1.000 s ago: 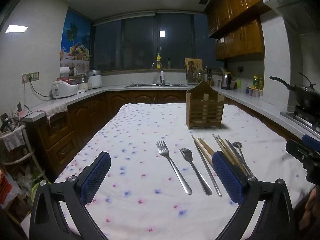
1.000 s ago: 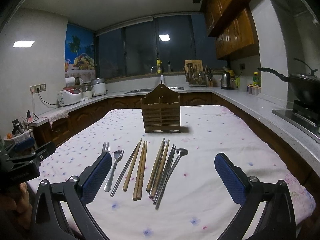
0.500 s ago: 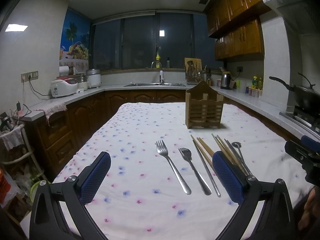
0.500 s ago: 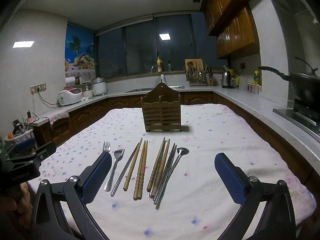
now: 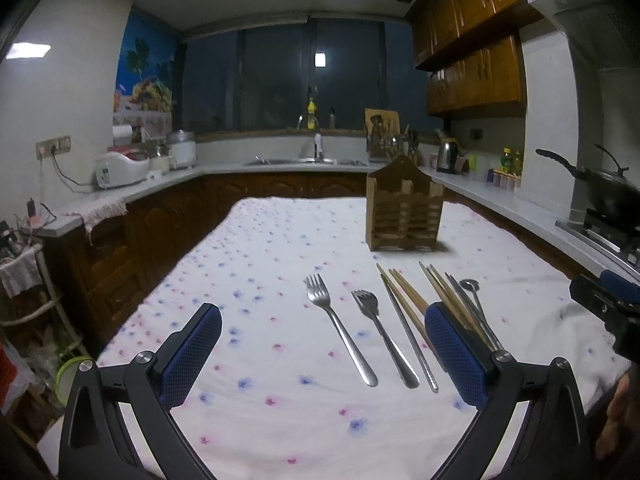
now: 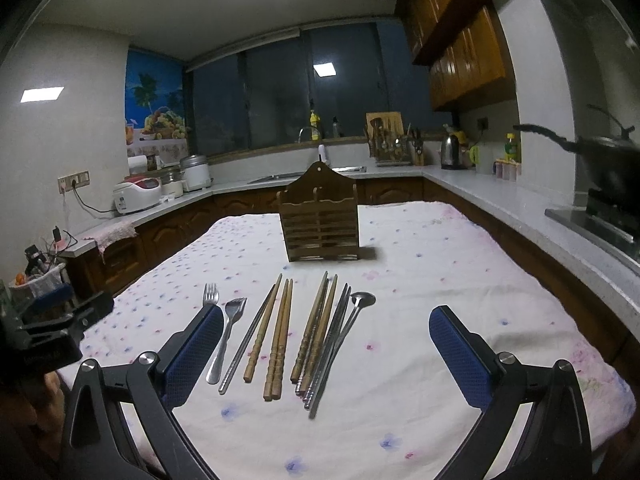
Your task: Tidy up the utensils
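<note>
Toward the table's (image 6: 460, 280) near edge lie forks (image 5: 340, 328), chopsticks (image 6: 280, 336) and spoon (image 6: 344, 328), none yet in the wooden holder (image 6: 320, 220) beyond; my left claw (image 5: 324, 356) and right claw (image 6: 326, 356) gape empty, so choosing one piece comes next.

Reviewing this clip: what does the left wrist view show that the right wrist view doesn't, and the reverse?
Only the left wrist view shows the far-left fork in full and the right gripper at its right edge. Only the right wrist view shows the wooden chopsticks and the spoon whole and unblocked, plus the left gripper at its left edge. Both share the wooden utensil holder standing on the floral tablecloth, beyond the row of utensils, and open, empty jaws on each view's own gripper.
</note>
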A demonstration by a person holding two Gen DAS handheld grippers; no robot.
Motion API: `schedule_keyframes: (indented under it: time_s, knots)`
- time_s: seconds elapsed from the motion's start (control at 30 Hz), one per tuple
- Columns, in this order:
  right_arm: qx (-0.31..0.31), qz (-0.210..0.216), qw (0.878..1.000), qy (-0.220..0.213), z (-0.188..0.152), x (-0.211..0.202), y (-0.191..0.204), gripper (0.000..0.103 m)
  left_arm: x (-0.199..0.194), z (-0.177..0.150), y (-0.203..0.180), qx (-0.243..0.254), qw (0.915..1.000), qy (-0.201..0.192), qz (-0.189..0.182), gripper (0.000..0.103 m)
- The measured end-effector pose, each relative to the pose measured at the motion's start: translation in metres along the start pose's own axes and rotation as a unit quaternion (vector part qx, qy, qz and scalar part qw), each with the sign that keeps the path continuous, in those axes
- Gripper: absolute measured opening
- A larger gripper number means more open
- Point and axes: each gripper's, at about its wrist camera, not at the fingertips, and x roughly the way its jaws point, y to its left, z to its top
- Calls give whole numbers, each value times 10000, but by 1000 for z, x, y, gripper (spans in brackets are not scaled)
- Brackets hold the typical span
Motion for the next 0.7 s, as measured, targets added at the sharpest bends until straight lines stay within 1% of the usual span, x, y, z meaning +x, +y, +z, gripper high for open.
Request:
schedule_keyframes:
  time_s: [0.17,0.4,0.6,0.7]
  knots:
    - [171,-33,9996,240,4,12,-8,103,16,8,9,-120,9995,249,-135,102]
    - [235,-29,9986,477,16,29,-16,103,45,32,17,-257,9971,638,-322,102]
    - [390,12,9969,685,25,49,-26,100,70,46,18,-255,9963,714,-406,101]
    - [464,41,9958,787,30,59,-30,96,82,52,19,-247,9956,805,-408,101]
